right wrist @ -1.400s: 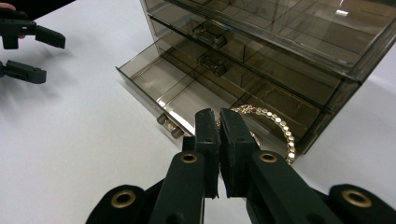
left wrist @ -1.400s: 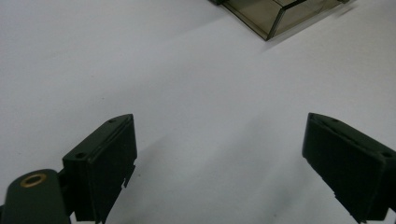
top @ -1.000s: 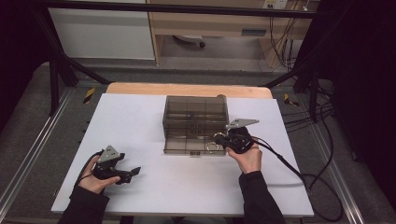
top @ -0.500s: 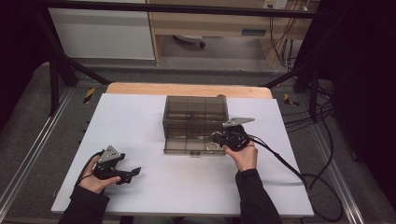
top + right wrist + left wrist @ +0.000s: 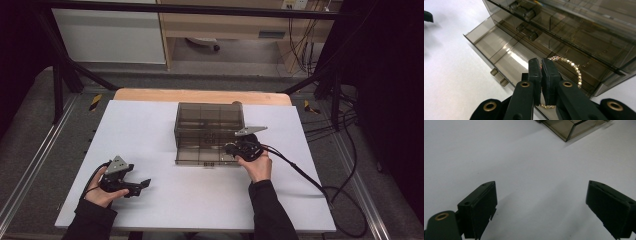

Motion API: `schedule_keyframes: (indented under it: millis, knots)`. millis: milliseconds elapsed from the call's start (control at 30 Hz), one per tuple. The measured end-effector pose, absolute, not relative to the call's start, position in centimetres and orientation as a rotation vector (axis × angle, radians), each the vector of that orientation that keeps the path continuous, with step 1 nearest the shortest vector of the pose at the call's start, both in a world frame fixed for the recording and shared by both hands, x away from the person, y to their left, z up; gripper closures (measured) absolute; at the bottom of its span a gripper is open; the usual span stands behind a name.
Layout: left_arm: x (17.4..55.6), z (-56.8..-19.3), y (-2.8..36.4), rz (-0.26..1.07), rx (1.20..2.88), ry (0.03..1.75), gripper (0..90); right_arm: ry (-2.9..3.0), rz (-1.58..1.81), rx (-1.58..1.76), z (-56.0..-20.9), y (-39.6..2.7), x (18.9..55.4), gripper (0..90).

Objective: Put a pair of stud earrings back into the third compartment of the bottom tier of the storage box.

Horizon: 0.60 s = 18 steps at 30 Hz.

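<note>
A white table point(image 5: 200, 200) carried a smoky transparent drawer box point(image 5: 207, 117) near its far middle, with the bottom drawer point(image 5: 499, 50) pulled out toward the person. That drawer was split by low dividers into compartments, and two small handles stuck out from its front wall. The right gripper point(image 5: 541, 72), held in the person's right hand point(image 5: 257, 165), hung just over the open drawer at the box's near right corner. Its jaws were pressed together, pinching a gold beaded bracelet point(image 5: 574, 67). The bracelet's loop curved out past the jaws above a right-hand compartment of the drawer, and a short stretch of it showed below them; whether it touched the drawer floor could not be told. The left gripper point(image 5: 127, 182), in the left hand point(image 5: 100, 192), lay low over the table's near left part, well apart from the box, its jaws spread wide with nothing but bare tabletop between them.
</note>
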<state>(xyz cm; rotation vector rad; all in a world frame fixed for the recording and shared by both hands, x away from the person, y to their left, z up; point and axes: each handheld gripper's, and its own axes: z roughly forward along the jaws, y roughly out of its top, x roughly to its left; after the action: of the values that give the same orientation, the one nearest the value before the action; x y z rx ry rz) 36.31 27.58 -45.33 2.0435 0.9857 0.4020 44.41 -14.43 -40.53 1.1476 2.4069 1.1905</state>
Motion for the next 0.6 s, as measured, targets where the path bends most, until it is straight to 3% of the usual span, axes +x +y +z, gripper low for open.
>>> schedule_keyframes:
  millis: [600]
  knots:
    - [36.3,-45.3,27.6,0.402,2.043,0.985,9.8,2.435,1.156,1.185,-42.3,-14.0,44.8,86.7]
